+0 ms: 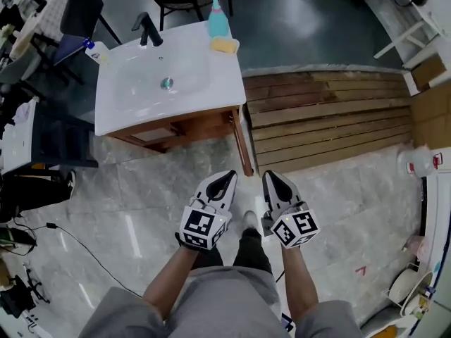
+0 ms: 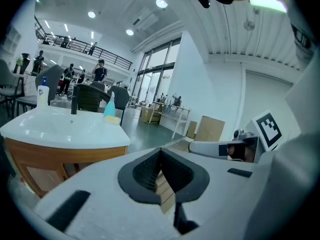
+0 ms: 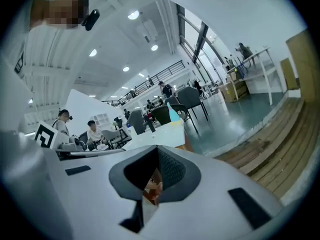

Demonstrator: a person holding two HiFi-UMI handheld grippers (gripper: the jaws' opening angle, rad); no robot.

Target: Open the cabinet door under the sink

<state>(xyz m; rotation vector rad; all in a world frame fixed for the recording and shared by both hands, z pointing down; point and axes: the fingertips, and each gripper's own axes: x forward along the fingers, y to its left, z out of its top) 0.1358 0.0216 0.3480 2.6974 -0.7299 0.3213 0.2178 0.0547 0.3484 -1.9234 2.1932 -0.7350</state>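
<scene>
The white sink (image 1: 162, 76) tops a wooden cabinet (image 1: 176, 129), which I see steeply from above; I cannot tell how its door stands. Both grippers are held close to the person's body, well short of the cabinet, pointing toward it. The left gripper (image 1: 224, 182) is shut with nothing in it, and the right gripper (image 1: 275, 182) beside it is shut and empty too. In the left gripper view the left gripper (image 2: 161, 156) faces the cabinet front (image 2: 45, 164) below the sink top (image 2: 60, 129). In the right gripper view the right gripper (image 3: 156, 154) points past the sink's corner (image 3: 165, 136).
A black faucet (image 1: 148, 30), a blue bottle (image 1: 218, 20) and a yellow sponge (image 1: 225, 45) stand on the sink. A wooden plank platform (image 1: 331, 118) lies right of the cabinet. A black cable (image 1: 70, 238) runs over the marble floor at left. Chairs and tables stand behind.
</scene>
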